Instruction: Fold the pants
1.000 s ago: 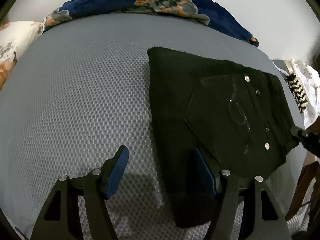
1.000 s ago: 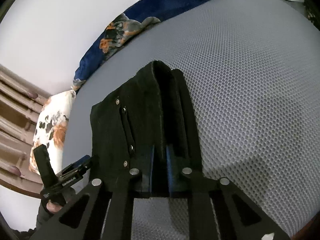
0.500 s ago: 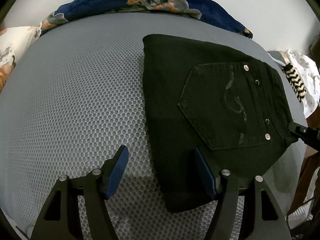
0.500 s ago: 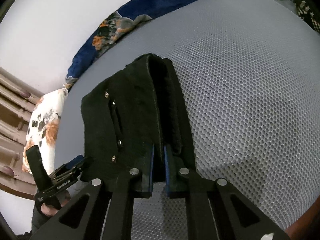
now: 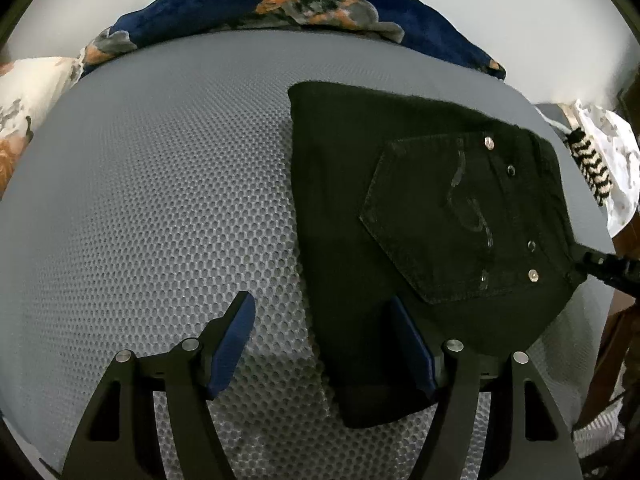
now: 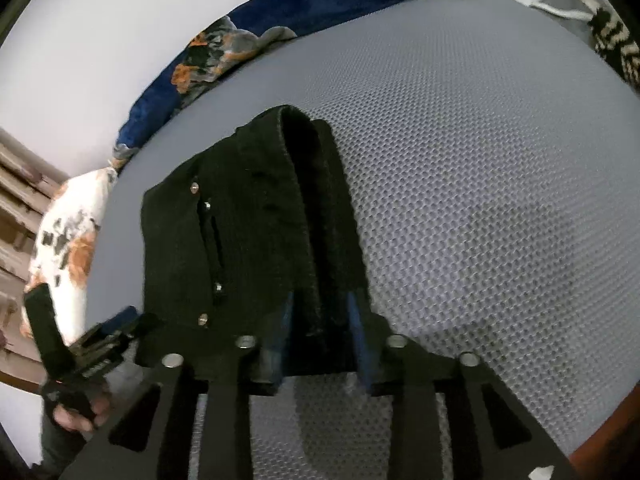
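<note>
left gripper [image 5: 320,340] has its two blue-padded fingers spread wide, and nothing is held between them; the right finger pad [image 5: 412,348] lies against the near edge of the folded black pants [image 5: 400,220], the left one is over the bare grey mesh mattress [image 5: 160,200]. right gripper [image 6: 320,332] has its fingers a little apart around a thick fold of the pants [image 6: 248,240]; whether the pads press the cloth i cannot tell. the pants lie folded on the mattress, back pocket [image 5: 452,220] with metal rivets facing up. behind the mattress is a dark blue flowered blanket [image 5: 304,4], at the side a white flowered pillow [image 5: 24,112], and at the far right a white cloth with a black zigzag strip [image 5: 592,160].
</note>
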The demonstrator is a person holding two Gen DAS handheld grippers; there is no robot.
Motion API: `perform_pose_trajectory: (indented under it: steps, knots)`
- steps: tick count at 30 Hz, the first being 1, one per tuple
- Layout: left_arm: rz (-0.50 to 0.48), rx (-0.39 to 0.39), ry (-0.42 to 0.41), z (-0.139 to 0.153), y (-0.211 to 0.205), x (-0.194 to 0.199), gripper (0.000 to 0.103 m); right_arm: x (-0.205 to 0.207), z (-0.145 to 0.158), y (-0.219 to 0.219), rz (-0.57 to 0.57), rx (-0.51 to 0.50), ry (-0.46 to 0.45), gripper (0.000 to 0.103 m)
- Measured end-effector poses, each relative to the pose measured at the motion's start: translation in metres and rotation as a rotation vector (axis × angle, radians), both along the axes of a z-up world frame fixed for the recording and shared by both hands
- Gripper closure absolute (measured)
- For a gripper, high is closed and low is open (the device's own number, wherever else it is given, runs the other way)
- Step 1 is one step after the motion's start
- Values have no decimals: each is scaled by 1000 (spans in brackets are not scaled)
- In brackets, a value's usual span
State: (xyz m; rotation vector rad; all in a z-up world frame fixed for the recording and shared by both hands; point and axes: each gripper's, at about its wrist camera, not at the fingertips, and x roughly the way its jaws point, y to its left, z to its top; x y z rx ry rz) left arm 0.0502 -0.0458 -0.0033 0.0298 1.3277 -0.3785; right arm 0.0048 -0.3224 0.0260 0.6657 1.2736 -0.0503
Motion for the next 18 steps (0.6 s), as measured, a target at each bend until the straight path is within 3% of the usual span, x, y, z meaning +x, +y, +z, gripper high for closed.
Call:
perform_pose_trajectory:
  steps: [6, 10, 18]
  knots:
    - [64, -87, 46, -4, 15, 17, 33, 10, -9, -13, 24, 67, 6, 68]
    - [111, -148, 88, -10, 25, 29, 33, 17, -21, -26, 30, 157, 9, 55]
    - [158, -274, 192, -26, 28, 48, 34, 27, -43, -42, 32, 306, -3, 55]
